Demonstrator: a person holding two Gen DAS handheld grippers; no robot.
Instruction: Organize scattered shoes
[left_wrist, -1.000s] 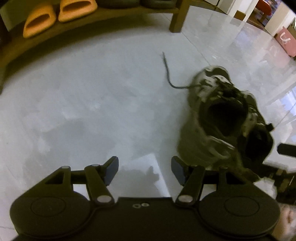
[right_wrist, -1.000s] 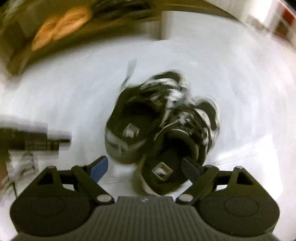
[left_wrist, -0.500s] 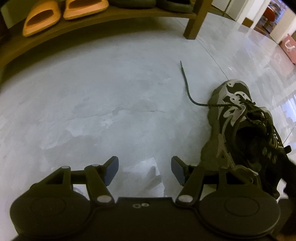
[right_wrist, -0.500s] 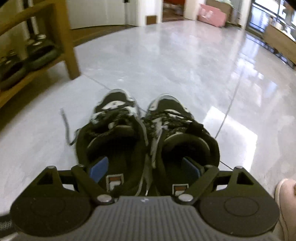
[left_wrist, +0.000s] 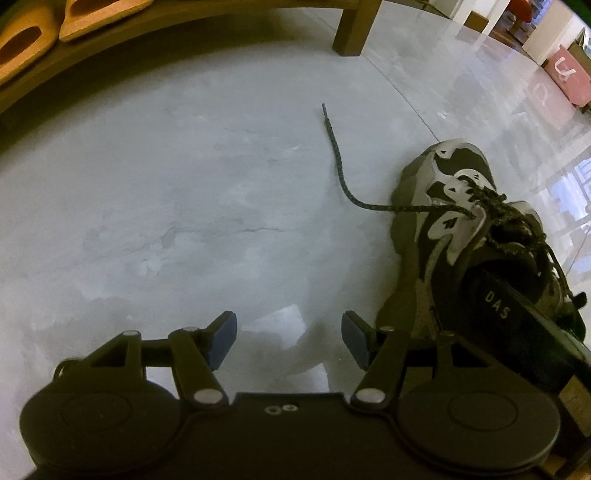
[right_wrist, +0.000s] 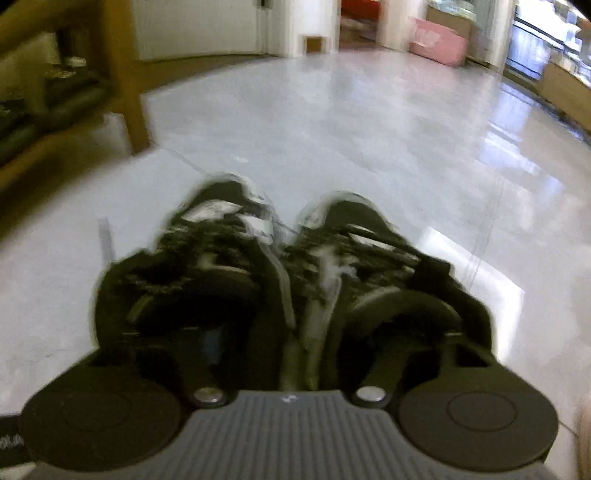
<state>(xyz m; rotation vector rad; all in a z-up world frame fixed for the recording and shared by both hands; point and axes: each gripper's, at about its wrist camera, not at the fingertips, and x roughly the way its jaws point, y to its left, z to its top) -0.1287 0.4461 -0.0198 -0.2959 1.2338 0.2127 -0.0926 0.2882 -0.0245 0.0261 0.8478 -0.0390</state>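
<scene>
A pair of black and grey sneakers stands side by side on the grey floor. In the right wrist view the left sneaker (right_wrist: 192, 280) and the right sneaker (right_wrist: 388, 288) are right in front of my right gripper (right_wrist: 295, 339). One finger reaches into each shoe opening, with the two inner collars between them. The view is blurred, so the grip is unclear. In the left wrist view one sneaker (left_wrist: 461, 229) lies to the right, its lace (left_wrist: 340, 166) trailing on the floor. My left gripper (left_wrist: 288, 338) is open and empty over bare floor.
A low wooden shoe rack (left_wrist: 221, 22) runs along the back, with orange slippers (left_wrist: 22, 51) on it and its leg (left_wrist: 354, 26) on the floor. Dark shoes (right_wrist: 48, 107) sit on the rack at left. A pink box (right_wrist: 437, 46) stands far back.
My right gripper has moved forward and down, so its fingers now sit inside the two sneakers. My left gripper has drifted forward toward the rack and stays open.
</scene>
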